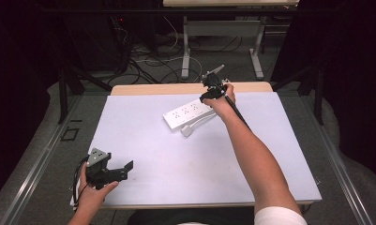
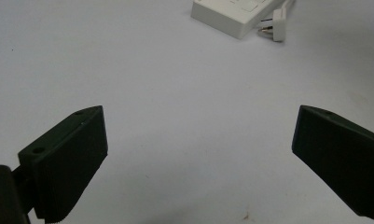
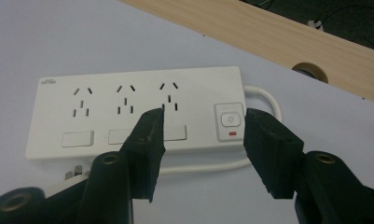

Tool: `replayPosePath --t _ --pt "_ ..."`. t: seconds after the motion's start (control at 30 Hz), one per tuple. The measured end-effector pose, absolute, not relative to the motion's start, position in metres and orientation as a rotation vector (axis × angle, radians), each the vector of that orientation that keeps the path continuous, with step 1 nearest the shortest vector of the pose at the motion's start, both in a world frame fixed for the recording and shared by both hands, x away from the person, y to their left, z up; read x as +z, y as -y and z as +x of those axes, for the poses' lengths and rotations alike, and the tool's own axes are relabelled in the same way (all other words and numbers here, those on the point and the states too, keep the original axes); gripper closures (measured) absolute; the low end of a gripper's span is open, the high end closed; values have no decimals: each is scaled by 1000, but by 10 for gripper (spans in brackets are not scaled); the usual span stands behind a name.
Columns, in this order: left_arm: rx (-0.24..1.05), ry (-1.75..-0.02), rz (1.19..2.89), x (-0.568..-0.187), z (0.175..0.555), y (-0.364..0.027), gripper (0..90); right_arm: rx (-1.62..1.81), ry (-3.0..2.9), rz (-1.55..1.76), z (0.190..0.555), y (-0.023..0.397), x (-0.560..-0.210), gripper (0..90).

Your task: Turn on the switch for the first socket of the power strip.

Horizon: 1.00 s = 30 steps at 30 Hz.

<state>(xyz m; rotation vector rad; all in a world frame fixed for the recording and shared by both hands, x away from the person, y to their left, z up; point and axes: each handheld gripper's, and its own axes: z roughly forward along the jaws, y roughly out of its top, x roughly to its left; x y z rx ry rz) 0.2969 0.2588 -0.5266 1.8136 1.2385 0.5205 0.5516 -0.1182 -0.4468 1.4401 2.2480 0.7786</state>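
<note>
Grippers occupy opposite ends of the white table mat (image 1: pixel 143 140). At the left, near the front edge, the left gripper (image 1: pixel 122 169) is held low over bare mat, well apart from everything else. In the left gripper view its jaws stand wide apart with nothing between them; this reads as a parked, waiting posture that keeps the working area free.

Toward the centre and far side of the mat lies the white power strip (image 1: pixel 188 113), flat, socket face up, set at a slant to the table edge. Its white cable (image 3: pixel 264 95) loops out of the switch end and runs back along the near side to the plug (image 2: pixel 278 25), which rests on the mat just beside the strip, not inserted in any socket.

At the right, the right gripper (image 3: pixel 201 140) is reached forward to the strip's switch end. Its jaws are partly open and empty, hovering above the strip on either side of the power button (image 3: pixel 229 120). Judged from this alignment, the next action probably concerns the button or a grasp of that end; contact cannot be confirmed.
</note>
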Motion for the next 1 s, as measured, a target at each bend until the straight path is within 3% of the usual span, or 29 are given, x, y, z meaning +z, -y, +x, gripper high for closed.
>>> replayPosePath --t 0.6,1.0 --pt "516 -1249 1799 -527 298 -261 37 782 -2243 1456 573 114 -474 616" --pt "526 -1245 1804 -527 299 -261 40 773 -2264 1478 579 111 -489 812"
